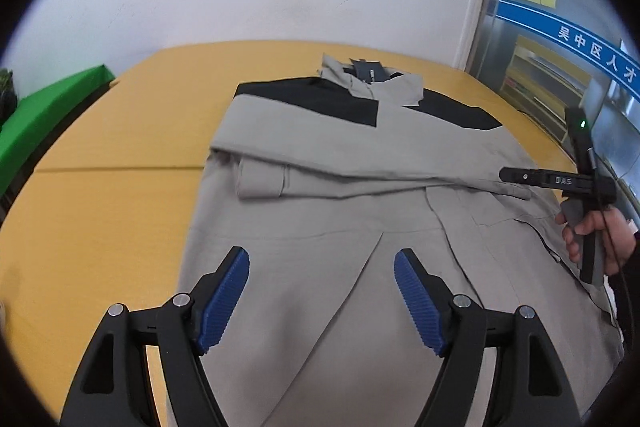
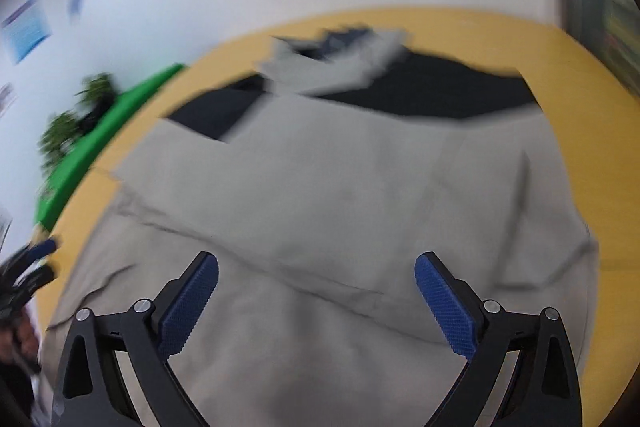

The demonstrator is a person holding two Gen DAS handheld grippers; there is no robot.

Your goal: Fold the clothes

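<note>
That grey-and-black jacket point(image 1: 360, 155) lies flat on the yellow table point(image 1: 120, 147), sleeves folded across. Left gripper point(image 1: 322, 301) and right gripper point(image 2: 316, 305) both gape empty above it. Looks soft, floppy, probably light; pinch the hem corners

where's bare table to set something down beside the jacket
Bare yellow wooden table lies left of the grey-and-black jacket, up to the green board. A narrower strip sits beyond the collar. The right side is crowded: jacket edge and the right hand.
</note>
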